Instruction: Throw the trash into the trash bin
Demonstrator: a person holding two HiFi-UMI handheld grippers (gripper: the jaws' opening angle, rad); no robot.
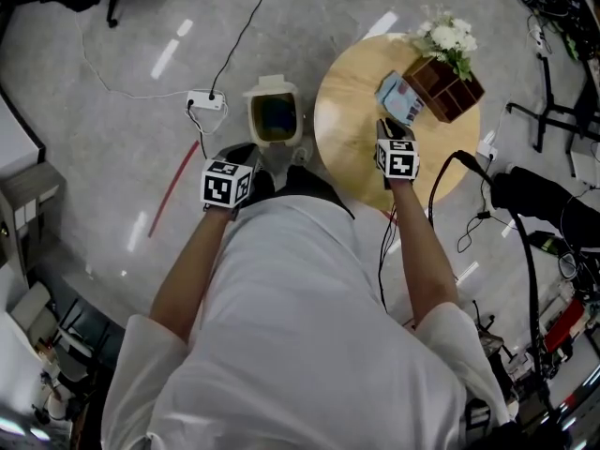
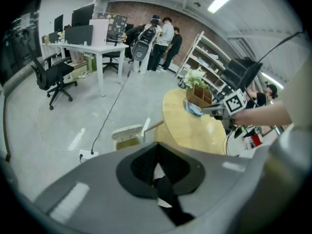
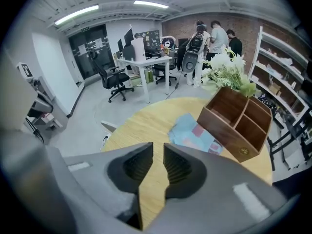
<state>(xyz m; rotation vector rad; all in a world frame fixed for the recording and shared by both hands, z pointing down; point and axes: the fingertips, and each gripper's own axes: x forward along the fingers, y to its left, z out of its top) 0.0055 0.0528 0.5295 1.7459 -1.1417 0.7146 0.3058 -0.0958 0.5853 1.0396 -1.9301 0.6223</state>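
On the round wooden worktop (image 1: 349, 125), a flat blue and pink packet (image 1: 399, 99) lies touching the near corner of a dark wooden box (image 1: 448, 86) with open compartments. This packet is the only loose thing there that looks like trash. White flowers (image 1: 448, 36) rise behind the box.

The right gripper (image 3: 158, 152) hangs just short of the packet, pointing steeply down over the wood. Its fingers (image 3: 140, 162) stand a narrow gap apart, with only bare worktop showing between them and nothing gripped.

On the floor to the left of the worktop, close beside its edge, stands the cream trash bin (image 1: 274, 115), its top showing a dark square opening. The left gripper (image 2: 157, 155) is held over the floor on the near side of the bin, well apart from the packet. Its fingers are closed together, and I can make out nothing held between them.

A white power strip (image 1: 206, 100) lies on the grey floor just left of the bin, with a black cable running away from it. A red line (image 1: 173, 187) is marked on the floor nearer the person. Far across the room, several people (image 3: 214, 33) stand by a brick wall, near a white desk (image 3: 146, 62) with monitors and black office chairs.
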